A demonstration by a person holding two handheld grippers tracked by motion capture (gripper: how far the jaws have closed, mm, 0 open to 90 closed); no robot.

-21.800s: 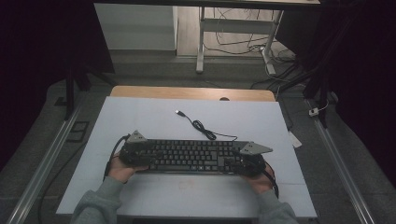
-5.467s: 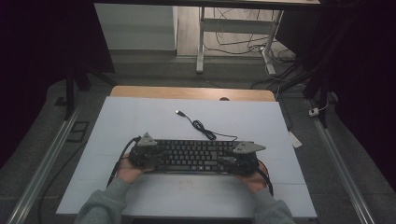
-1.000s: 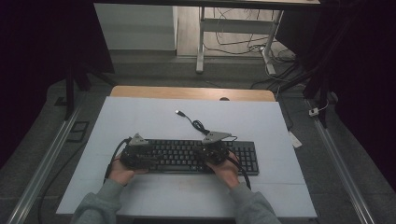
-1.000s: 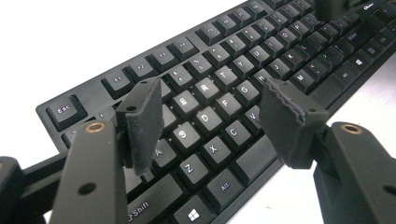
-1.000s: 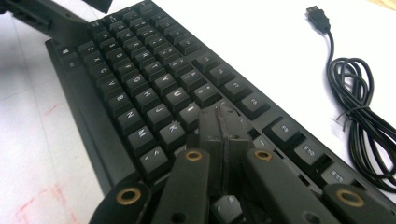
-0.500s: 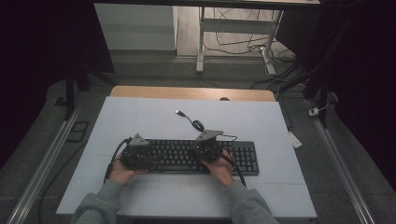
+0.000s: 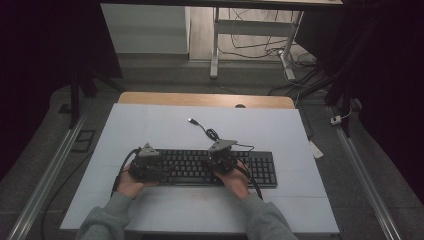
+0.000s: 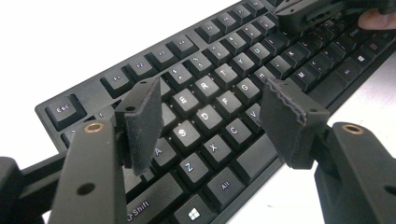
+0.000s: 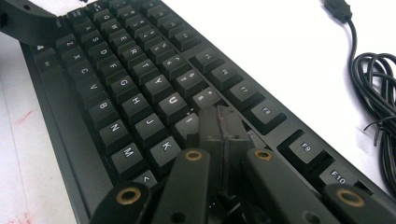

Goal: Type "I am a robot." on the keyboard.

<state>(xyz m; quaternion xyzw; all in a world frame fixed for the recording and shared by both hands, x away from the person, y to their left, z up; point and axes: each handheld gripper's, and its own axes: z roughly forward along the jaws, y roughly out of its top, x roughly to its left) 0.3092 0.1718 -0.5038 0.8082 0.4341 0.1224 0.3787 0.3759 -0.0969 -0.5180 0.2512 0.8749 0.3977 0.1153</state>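
Since a second ago our right claw [image 7: 221, 161] barely shifts, its pads pinched together over the keyboard [image 7: 260, 170] near the surface's [image 7: 150, 120] front edge to poke a key, we judge, while our left claw [image 8: 212, 123] hovers wide, empty.

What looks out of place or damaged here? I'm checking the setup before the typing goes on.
Nothing looks damaged. The keyboard lies flat and square on the table, keys all in place. Its unplugged cable lies loosely coiled behind it. Faint red marks stain the table beside the keyboard's front edge.
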